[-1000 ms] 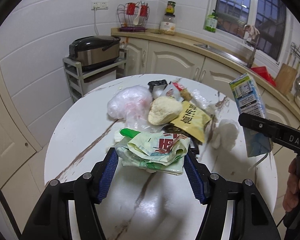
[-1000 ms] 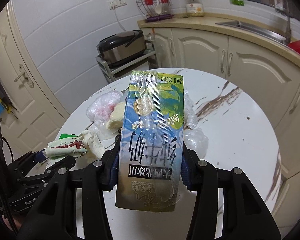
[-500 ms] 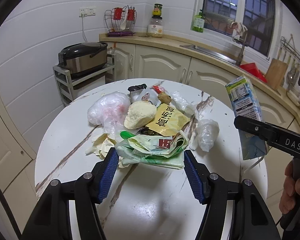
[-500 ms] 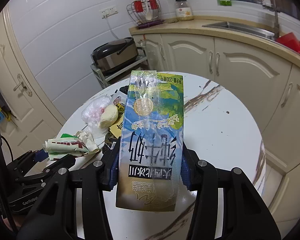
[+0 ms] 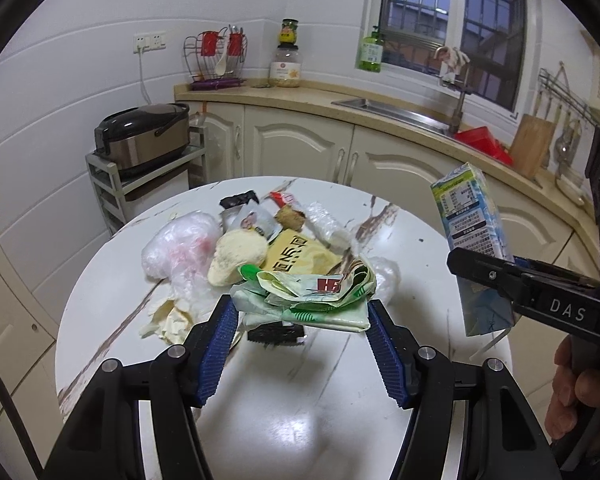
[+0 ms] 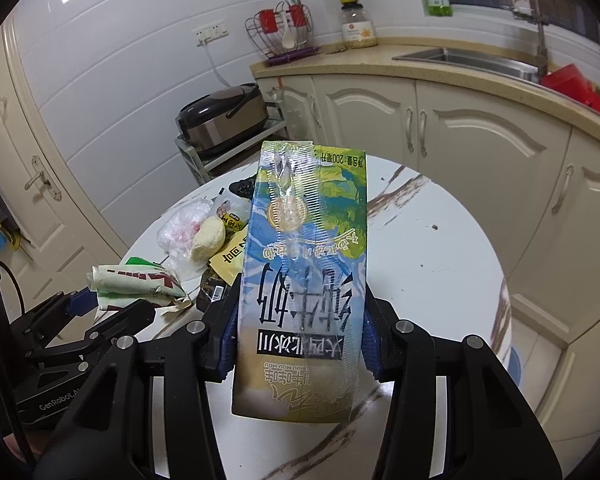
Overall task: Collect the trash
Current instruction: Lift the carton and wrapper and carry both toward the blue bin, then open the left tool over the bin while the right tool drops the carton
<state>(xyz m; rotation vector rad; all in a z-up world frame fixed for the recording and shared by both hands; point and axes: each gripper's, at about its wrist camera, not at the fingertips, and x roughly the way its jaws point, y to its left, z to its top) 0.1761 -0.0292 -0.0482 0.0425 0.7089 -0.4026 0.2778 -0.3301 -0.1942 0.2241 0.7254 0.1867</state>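
left gripper [image 5: 300, 316] clamps a crumpled wrapper [image 5: 306, 294] over the table [image 5: 300, 408]; right gripper [image 6: 300, 320] pinches a milk carton [image 6: 304, 276] (its lower end blurred), hiding trash behind it.

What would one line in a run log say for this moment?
left gripper: shut on wrapper | right gripper: shut on milk carton | table: trash remains
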